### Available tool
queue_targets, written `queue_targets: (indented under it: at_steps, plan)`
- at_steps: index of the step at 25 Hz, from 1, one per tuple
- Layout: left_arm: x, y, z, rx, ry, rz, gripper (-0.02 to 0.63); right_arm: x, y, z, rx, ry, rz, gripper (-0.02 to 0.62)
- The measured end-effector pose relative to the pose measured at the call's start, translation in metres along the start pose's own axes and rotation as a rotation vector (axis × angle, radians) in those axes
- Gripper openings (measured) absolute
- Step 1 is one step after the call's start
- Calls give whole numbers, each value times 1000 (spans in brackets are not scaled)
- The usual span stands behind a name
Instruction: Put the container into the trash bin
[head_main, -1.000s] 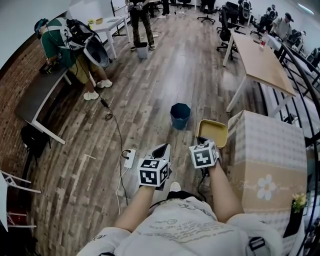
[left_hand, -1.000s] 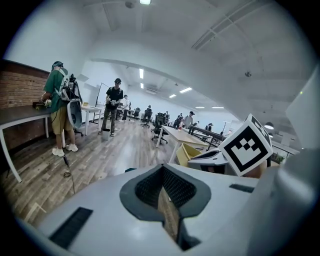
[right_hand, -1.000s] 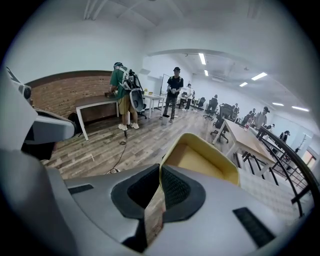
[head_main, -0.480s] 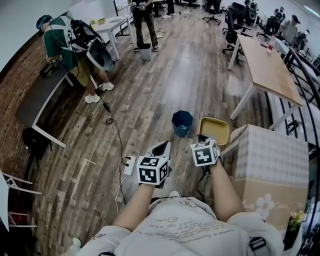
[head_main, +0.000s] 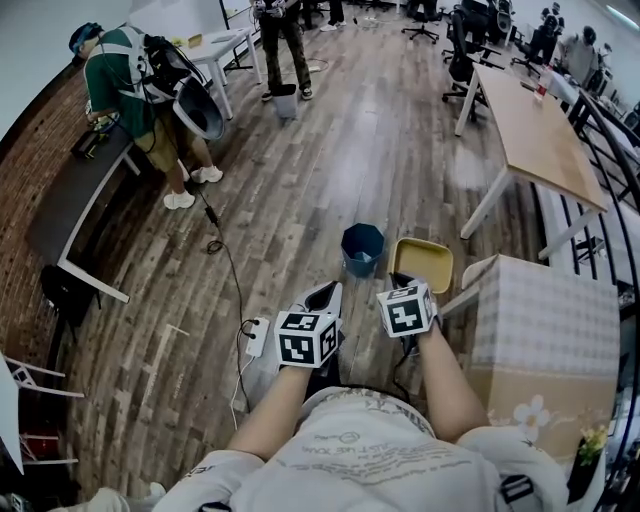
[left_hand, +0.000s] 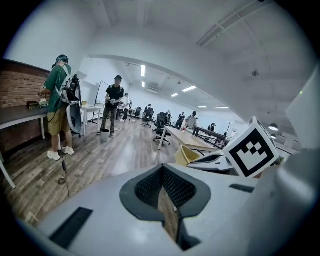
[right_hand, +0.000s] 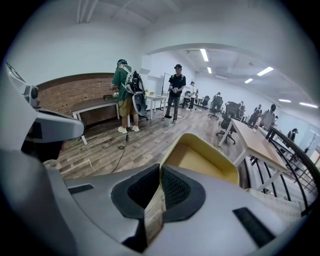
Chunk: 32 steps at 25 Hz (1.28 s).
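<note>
- Since a second ago, both grippers have come nearer to the trash bin (head_main: 362, 248), which in the head view now stands just left of the carried container (head_main: 421, 265).
- The right gripper (right_hand: 159, 172) has its jaws almost together, pinching the container's near rim. The left gripper (left_hand: 162, 172) is narrow, with nothing between its pads.
- The container is a shallow yellow tray with rounded corners and thin walls. It keeps its shape when held by one edge, so I judge it light and fairly stiff. The smooth rim may slip, so a deep pinch on the wall is safest.
- The bin is dark blue, faceted and open on top, and it stands on the wooden plank floor (head_main: 300, 180).
</note>
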<state>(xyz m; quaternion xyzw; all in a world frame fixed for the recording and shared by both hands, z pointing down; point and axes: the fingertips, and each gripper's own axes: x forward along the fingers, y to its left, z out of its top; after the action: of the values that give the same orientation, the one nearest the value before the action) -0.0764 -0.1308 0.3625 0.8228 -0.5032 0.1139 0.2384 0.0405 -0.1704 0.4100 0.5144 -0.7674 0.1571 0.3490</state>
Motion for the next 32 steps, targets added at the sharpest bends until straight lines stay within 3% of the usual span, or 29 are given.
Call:
queue_targets:
  at_steps: [9,25,32]
  plan:
    - [74,26,43,20,-14,-69,5,59,-32,37,1,10,-32,16]
    - [233,126,158,51,22,-166,5,199,-83,169,60,33,-63,17]
    - [292,151,182,58,70,-219,5,242,-110,192,116,69,-98,17]
